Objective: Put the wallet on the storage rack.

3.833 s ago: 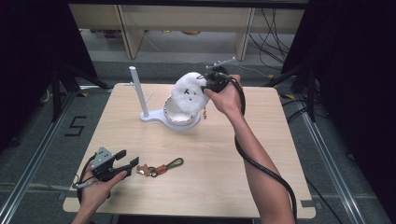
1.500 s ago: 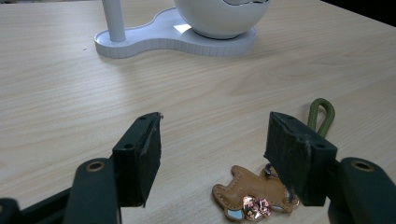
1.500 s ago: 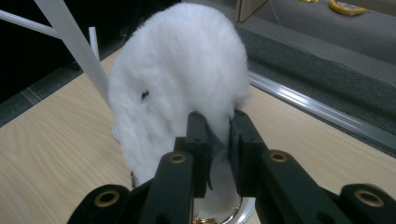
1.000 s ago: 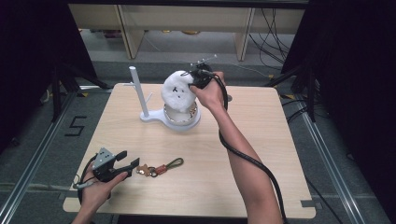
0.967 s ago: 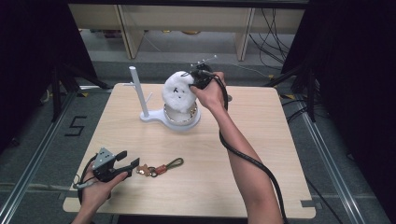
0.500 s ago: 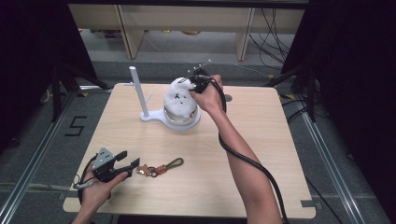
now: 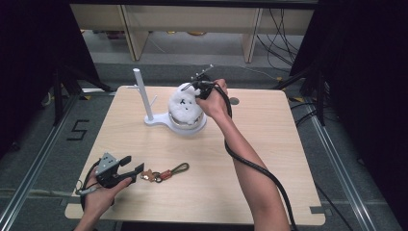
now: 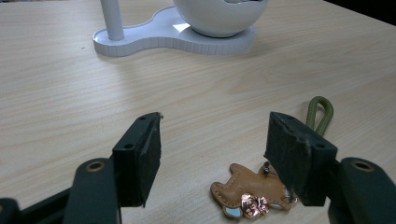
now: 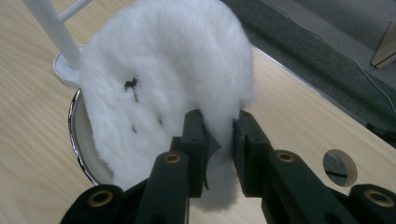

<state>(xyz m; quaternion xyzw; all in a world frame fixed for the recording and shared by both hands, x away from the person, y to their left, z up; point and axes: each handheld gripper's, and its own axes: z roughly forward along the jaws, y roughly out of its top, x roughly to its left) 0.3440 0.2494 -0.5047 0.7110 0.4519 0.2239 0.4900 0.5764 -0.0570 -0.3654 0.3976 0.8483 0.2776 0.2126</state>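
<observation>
Jaws of the left gripper (image 8: 212, 161) stand spread wide and empty, low over the near-left part of the wooden table (image 7: 269, 144); in the left gripper view a tan leather bear charm (image 8: 250, 191) lies on the wood between the jaw tips, close against the right-hand jaw, whether touching it cannot be told. From the charm an olive-green cord loop (image 8: 321, 112) runs away across the table. In the high view the same gripper (image 7: 126, 173) rests in the person's left hand at the near table edge, with the keychain (image 7: 164, 173) just beyond its tips.

Farther off, jaws of the right gripper (image 9: 218, 140) are pressed onto the edge of a white fluffy pad (image 9: 177, 79), pinching a fold of its pile between them. The pad stands tilted over a white bowl (image 9: 81, 135) with a chrome rim, its lower part inside the bowl. In the high view the right gripper (image 7: 198, 88) holds the pad (image 7: 183, 101) above the bowl near the far middle of the table. The bowl sits on a white stand base (image 8: 154, 39) from which a white upright post (image 7: 143, 94) rises at the left. A round hole (image 9: 340, 167) pierces the tabletop beyond the gripper.
</observation>
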